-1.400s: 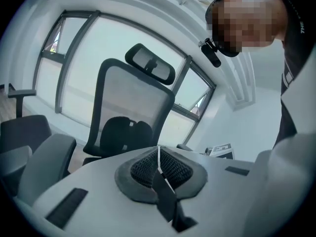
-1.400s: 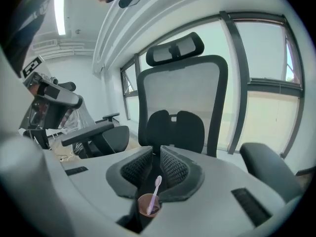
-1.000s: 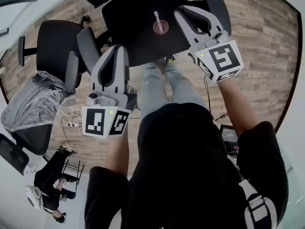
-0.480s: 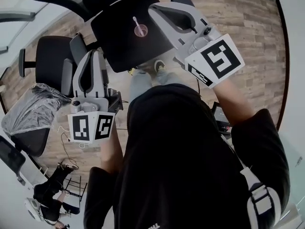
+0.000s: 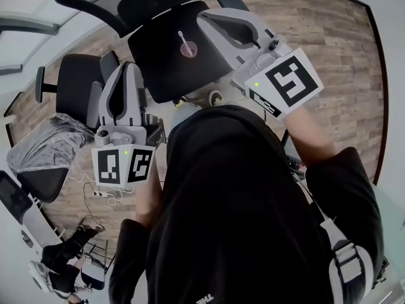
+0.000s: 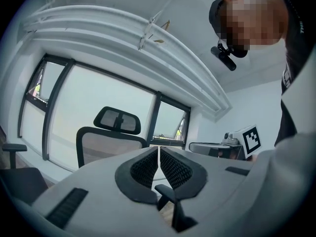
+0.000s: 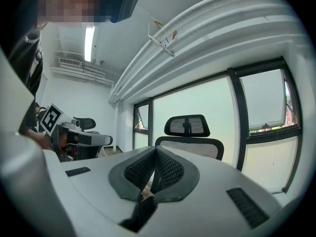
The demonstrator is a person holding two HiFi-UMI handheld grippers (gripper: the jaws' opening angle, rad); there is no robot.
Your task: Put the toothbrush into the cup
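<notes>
Left claw [image 6: 159, 150], right claw [image 7: 156, 150] pressed together, empty | I'm risking tipping the pink plastic cup [image 5: 189, 49] holding the white toothbrush [image 5: 183, 37] by swinging low.

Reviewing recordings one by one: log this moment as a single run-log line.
white toothbrush: in pink cup on black table | left gripper: shut, empty | right gripper: shut, empty | task: looks done
</notes>
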